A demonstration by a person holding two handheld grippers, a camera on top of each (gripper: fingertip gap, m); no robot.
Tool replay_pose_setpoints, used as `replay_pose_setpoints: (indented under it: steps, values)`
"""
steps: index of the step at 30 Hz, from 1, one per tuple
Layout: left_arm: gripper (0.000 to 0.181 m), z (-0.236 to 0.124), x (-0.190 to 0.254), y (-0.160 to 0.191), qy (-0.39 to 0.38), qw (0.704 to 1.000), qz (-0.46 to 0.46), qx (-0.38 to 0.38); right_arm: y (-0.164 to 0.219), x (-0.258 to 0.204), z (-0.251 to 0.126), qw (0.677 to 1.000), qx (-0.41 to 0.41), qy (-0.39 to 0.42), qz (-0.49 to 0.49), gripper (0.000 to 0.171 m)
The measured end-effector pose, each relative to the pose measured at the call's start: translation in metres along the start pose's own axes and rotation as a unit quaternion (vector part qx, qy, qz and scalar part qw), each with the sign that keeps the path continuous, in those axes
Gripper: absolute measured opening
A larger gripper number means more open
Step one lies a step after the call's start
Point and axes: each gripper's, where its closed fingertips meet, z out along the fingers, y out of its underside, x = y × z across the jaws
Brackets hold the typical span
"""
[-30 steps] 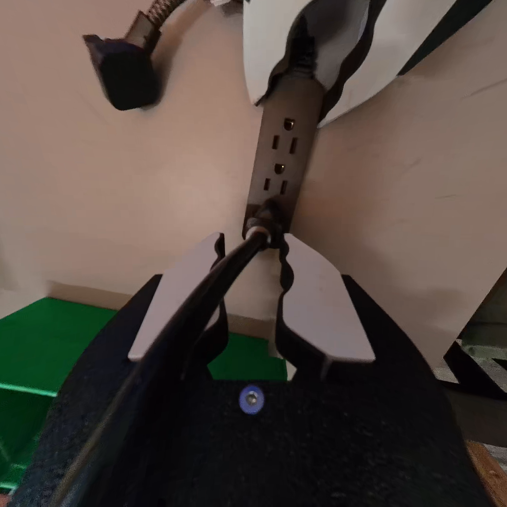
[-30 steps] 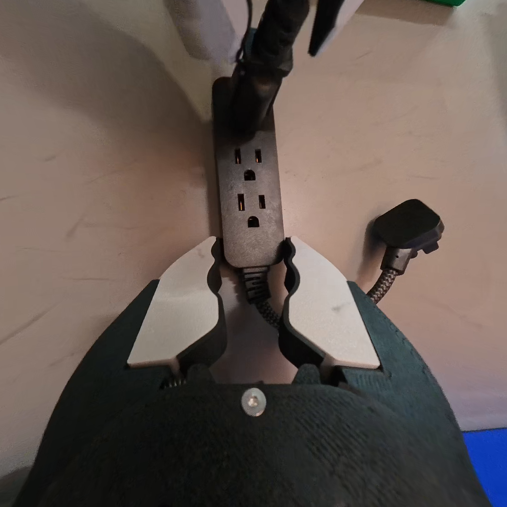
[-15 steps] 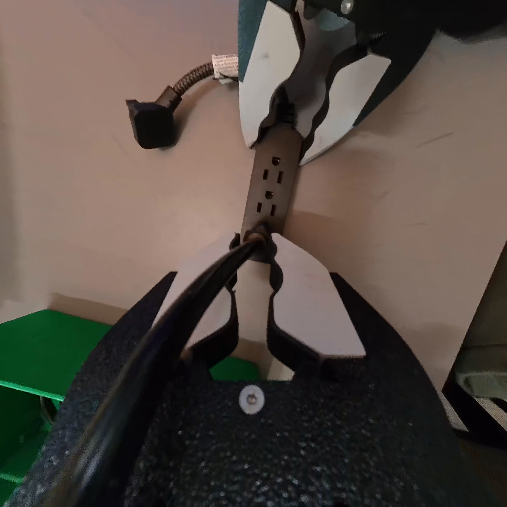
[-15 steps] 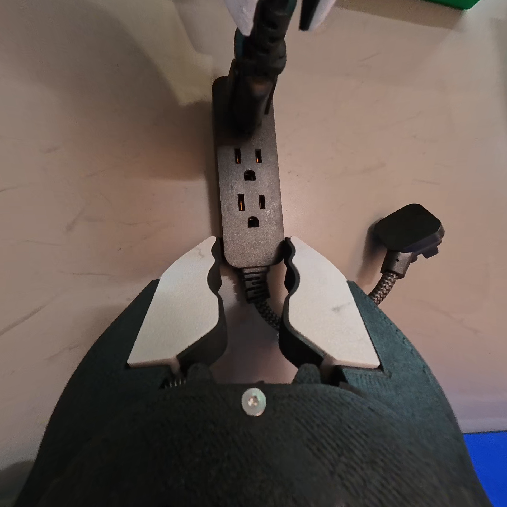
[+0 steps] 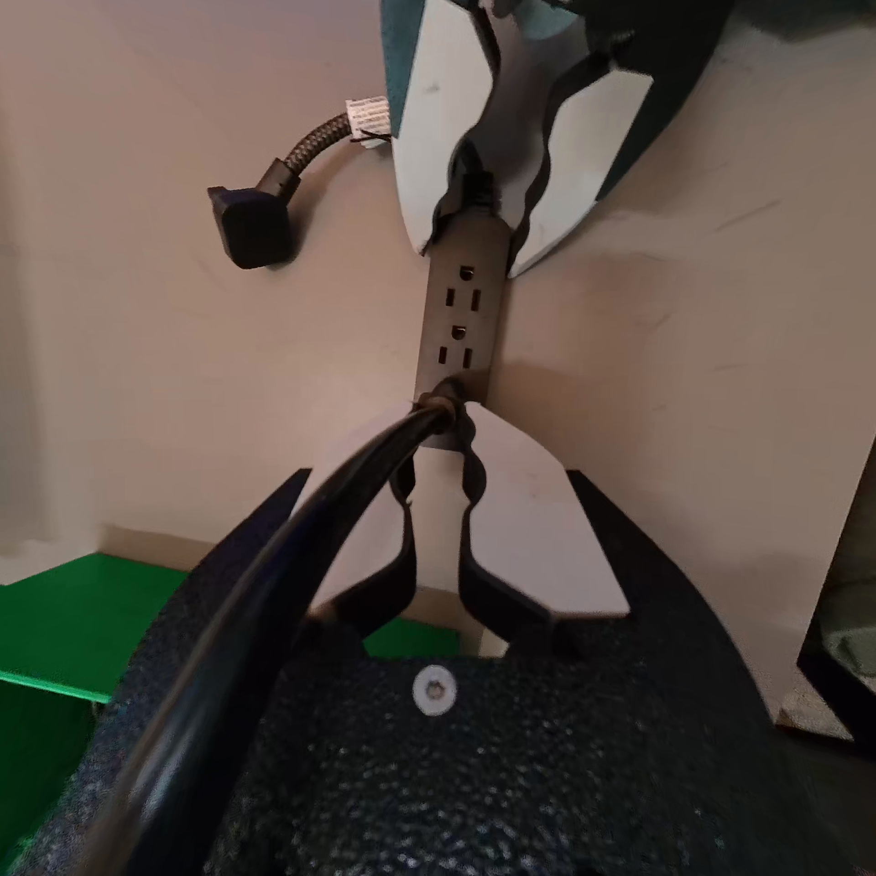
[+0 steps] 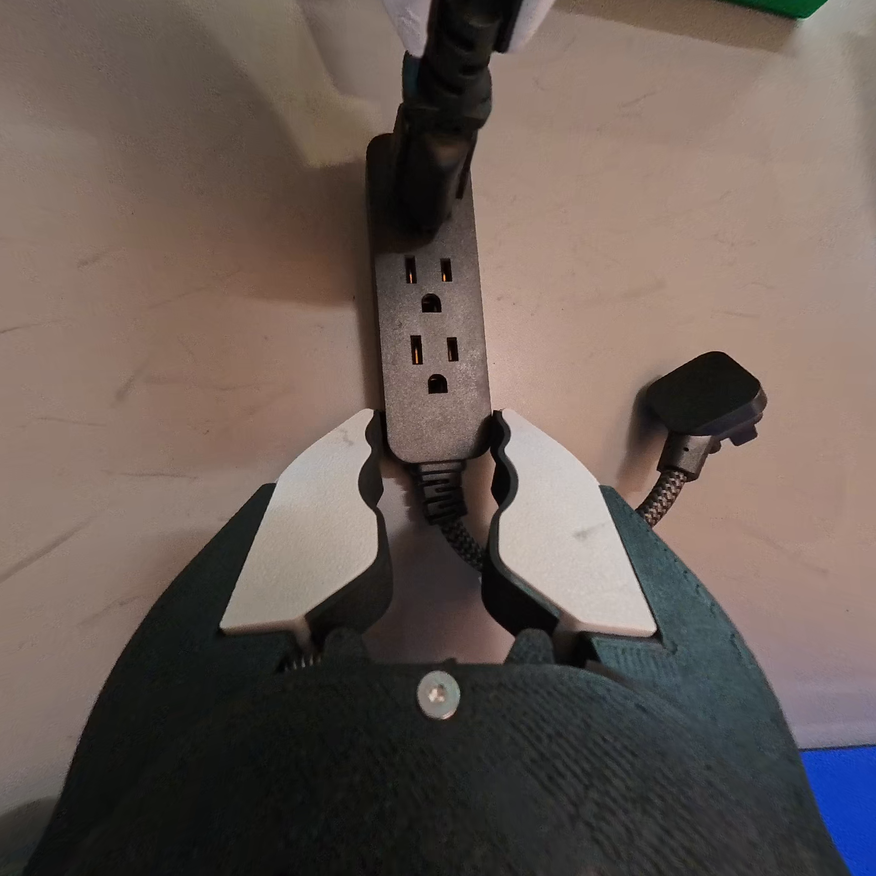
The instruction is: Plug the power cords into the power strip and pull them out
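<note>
A black power strip (image 6: 433,360) lies on the beige table; it also shows in the left wrist view (image 5: 462,327). My right gripper (image 6: 436,426) is shut on the strip's cord end and shows at the top of the left wrist view (image 5: 469,251). A black power cord plug (image 6: 431,166) sits tilted at the far outlet, and I cannot tell how deep it sits. My left gripper (image 5: 438,419) is shut on that plug's neck, with the black cord (image 5: 284,592) running back over it. The two nearer outlets are empty.
The strip's own flat plug (image 6: 706,393) on a braided cord (image 6: 659,502) lies loose on the table to the right of my right gripper. A green bin (image 5: 52,616) is beyond the table edge. A blue surface (image 6: 844,806) is at the near right corner. About 10 centimeters separates my left fingertips from my right.
My left gripper's fingers have closed from open around the cord to shut on the plug's neck. My right gripper and the strip have stayed put.
</note>
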Motion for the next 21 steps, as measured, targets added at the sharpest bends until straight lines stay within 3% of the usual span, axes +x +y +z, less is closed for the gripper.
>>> replay_pose_setpoints:
  steps: [9,21]
  values:
    - [0.015,0.0004,0.0023,0.0038,0.028,0.991,0.057,-0.115,-0.0011,-0.0009,0.0003,1.000,0.008,-0.005,0.003,0.044]
    - [0.015,0.0029,0.0016,0.0048,0.036,0.980,0.073,-0.181,-0.0012,-0.0009,0.0003,1.000,0.016,-0.007,0.006,0.044]
